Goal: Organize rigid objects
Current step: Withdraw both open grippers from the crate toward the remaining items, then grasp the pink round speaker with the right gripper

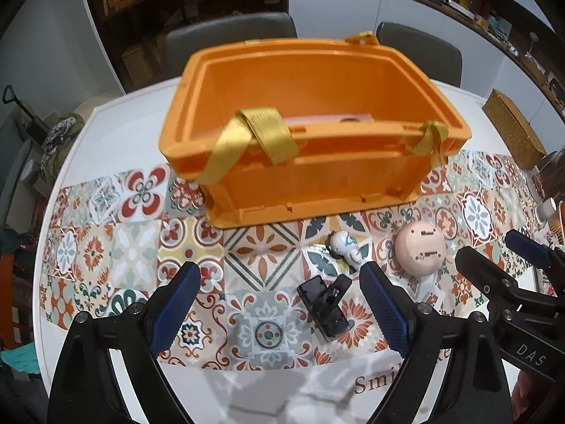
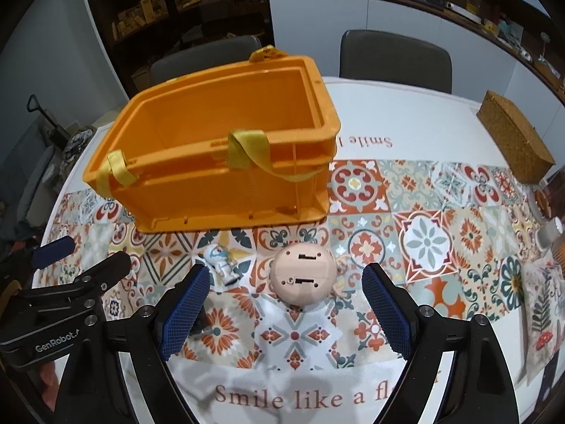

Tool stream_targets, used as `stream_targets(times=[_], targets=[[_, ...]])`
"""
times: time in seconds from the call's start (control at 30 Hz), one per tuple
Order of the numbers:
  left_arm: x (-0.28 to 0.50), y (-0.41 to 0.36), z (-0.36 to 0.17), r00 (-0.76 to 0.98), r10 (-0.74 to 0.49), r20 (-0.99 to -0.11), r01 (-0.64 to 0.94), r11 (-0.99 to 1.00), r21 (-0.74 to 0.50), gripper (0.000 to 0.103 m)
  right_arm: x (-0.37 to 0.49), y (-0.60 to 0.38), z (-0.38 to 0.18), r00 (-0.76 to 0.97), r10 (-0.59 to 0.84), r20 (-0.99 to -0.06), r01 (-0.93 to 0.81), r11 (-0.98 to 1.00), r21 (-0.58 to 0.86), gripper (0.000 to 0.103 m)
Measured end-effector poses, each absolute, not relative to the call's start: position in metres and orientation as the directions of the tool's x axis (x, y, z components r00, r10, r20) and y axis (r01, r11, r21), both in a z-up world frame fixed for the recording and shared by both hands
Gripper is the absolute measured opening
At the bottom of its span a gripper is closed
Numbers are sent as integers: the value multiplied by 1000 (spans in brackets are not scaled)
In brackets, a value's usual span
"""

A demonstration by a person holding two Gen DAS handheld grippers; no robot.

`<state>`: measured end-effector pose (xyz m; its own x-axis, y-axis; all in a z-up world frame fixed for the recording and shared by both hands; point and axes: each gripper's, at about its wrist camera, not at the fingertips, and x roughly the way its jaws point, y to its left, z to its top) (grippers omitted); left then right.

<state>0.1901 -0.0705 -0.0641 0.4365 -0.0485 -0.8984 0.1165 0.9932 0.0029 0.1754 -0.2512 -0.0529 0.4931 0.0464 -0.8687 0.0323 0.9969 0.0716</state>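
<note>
An orange crate (image 1: 317,183) (image 2: 226,194) with yellow straps stands on the patterned tablecloth. In front of it lie a small white figurine (image 1: 344,245) (image 2: 220,261), a pink round dome (image 1: 420,252) (image 2: 303,275) and a black clip (image 1: 325,305). My left gripper (image 1: 280,282) (image 2: 83,256) hangs open above the black clip, not touching it. My right gripper (image 2: 286,282) (image 1: 498,251) is open too, its fingers standing on either side of the pink dome and apart from it. In the right wrist view the clip is mostly hidden behind a finger.
A woven brown box (image 1: 512,130) (image 2: 515,141) sits at the far right of the table. Two grey chairs (image 1: 229,31) (image 2: 395,56) stand behind the table. Small items crowd the right edge (image 2: 547,233). Shelves line the back wall.
</note>
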Motion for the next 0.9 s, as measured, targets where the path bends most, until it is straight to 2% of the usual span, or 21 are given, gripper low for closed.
stream_targets(times=[0.9], targets=[[211,-87,-120,378,24,-926,152,985,87,92,200,-260,-130,357,5,-934,64,998,30,88]])
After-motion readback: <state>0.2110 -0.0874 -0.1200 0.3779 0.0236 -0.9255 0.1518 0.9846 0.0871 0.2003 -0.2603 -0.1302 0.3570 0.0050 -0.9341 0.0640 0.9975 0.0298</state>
